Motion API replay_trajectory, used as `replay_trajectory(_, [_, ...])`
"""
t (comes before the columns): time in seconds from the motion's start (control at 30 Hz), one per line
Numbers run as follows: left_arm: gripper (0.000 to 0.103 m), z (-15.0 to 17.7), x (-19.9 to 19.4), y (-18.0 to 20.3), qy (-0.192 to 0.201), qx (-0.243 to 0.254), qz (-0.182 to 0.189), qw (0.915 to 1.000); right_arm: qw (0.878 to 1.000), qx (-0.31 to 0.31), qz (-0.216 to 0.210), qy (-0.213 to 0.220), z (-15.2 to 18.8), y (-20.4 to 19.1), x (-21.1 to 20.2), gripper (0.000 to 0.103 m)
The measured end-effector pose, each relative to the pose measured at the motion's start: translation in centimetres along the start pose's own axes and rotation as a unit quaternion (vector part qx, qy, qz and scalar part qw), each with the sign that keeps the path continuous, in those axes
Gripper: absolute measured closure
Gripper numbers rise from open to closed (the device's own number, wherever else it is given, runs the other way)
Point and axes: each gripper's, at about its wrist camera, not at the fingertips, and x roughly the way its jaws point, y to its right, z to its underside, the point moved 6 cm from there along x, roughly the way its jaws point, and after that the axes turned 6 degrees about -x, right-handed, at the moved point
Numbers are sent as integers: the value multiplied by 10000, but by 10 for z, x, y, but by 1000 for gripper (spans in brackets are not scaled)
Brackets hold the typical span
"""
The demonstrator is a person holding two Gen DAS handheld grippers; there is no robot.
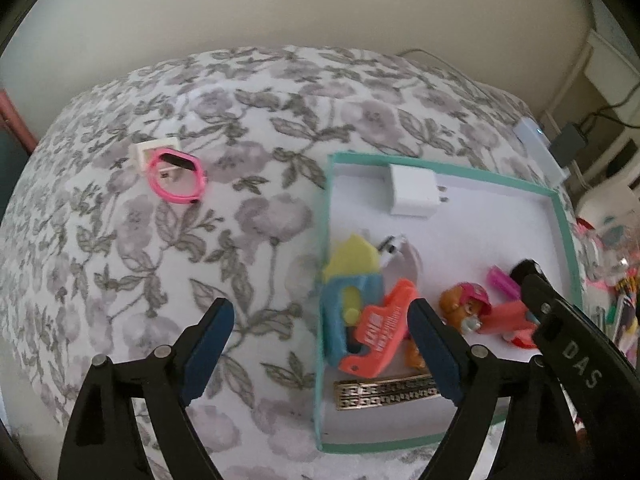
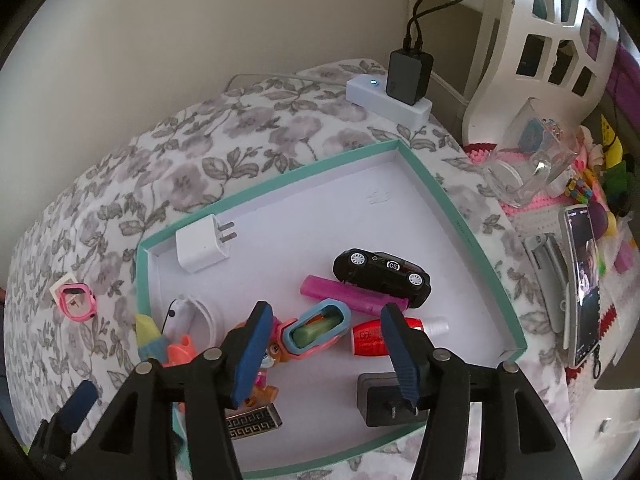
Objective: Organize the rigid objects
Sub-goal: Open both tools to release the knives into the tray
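The teal-rimmed box takes up the middle of the right wrist view, and most of the small rigid things already lie on its white floor. The right gripper hangs over the box's lower part with its blue-padded fingers spread wide and nothing between them; a black plug adapter lies just under its right finger. Just beyond the fingertips sit a blue-rimmed case and a red bottle, then a magenta tube with a black toy car touching its far side. A white charger rests in the box's upper left corner. In the left wrist view the left gripper is also spread and empty, straddling the box's left wall, one finger over the floral cloth, the other over an orange comb-like piece and a gold patterned bar inside. Well apart, at the upper left of that frame, a pink watch lies on the cloth, touching a small white frame. At the top of the right wrist view a white power strip holds a black charger.
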Motion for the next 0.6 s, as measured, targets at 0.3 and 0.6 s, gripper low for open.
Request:
replay_trajectory(0.3, [14,-7,3,-27,16,-417,-327,9986,9999,-130,50,-48,2,-4,3,36])
replay_trajectory(0.6, [3,-9,9,-58,-77,-989,-621,9931,9995,-292,-36,-65,4,-12,6,19])
